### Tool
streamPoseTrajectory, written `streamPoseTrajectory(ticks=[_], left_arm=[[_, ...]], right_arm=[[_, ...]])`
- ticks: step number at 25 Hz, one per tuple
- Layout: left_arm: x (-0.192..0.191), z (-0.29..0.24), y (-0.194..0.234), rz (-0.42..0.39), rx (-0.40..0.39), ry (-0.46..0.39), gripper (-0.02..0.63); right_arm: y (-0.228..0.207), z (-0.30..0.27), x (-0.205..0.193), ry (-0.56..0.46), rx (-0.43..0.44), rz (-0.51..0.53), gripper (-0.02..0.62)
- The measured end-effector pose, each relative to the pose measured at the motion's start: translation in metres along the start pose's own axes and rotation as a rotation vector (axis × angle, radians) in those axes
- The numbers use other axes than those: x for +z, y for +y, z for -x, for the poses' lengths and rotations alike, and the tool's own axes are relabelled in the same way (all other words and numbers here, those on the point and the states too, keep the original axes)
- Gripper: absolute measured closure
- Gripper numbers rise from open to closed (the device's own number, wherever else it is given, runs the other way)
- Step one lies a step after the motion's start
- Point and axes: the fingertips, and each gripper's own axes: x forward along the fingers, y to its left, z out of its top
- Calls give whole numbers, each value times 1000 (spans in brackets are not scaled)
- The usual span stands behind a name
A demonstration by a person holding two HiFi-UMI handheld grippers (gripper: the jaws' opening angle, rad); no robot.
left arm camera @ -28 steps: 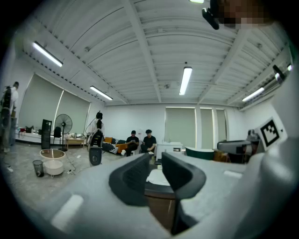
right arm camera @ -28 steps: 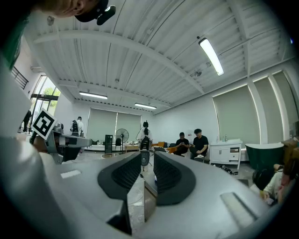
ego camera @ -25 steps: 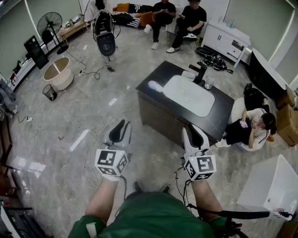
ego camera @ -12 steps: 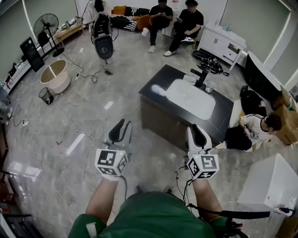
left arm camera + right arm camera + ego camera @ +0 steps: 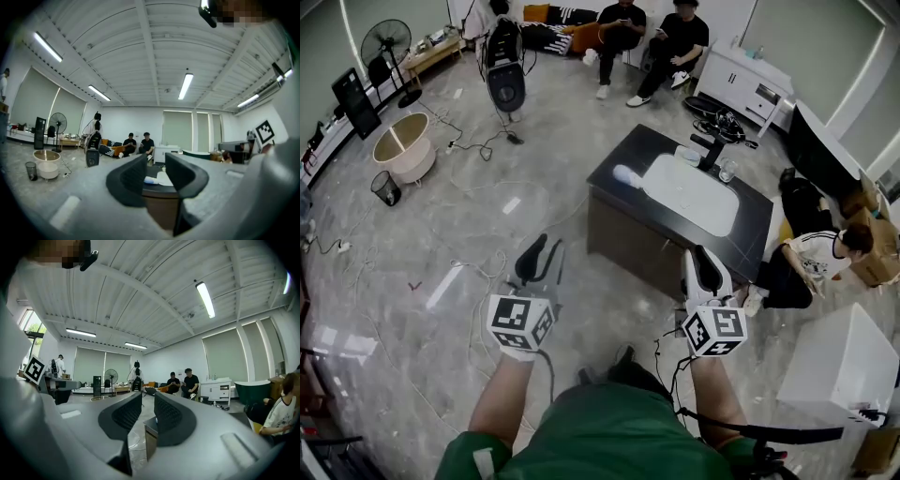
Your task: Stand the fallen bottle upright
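Your left hand-held gripper [image 5: 536, 251] points level over the grey floor [image 5: 431, 225], well short of the bench [image 5: 750, 234]. Its jaws stand apart, released, with nothing between them. Looking along them, you see the fallen bottle [image 5: 624, 175] ahead. It lies on its side at the left end of the dark bench top, just beside the white basin [image 5: 689, 192]. A black tap [image 5: 710, 148] and a clear glass [image 5: 727, 171] stand at the basin's far edge. Your right hand-held gripper [image 5: 704, 262] points level near the front of the bench, its jaws parted by only a narrow slit and empty. Neither gripper touches the bench or the bottle. Right of the bench, a person [image 5: 820, 258] sits low.
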Motion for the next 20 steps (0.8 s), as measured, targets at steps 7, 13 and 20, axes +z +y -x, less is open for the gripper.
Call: streamPoseTrajectory(ticks=[7, 13, 20], left_arm=[[-7, -22, 24, 23, -2, 1, 485], [-2, -54, 52, 5, 28, 2, 485], [-15, -134, 70, 24, 39, 39, 485]], right_arm=[[1, -36, -13, 34, 7, -13, 514], [-8, -87, -14, 24, 31, -30, 514], [-50, -161, -29, 59, 58, -63, 514]])
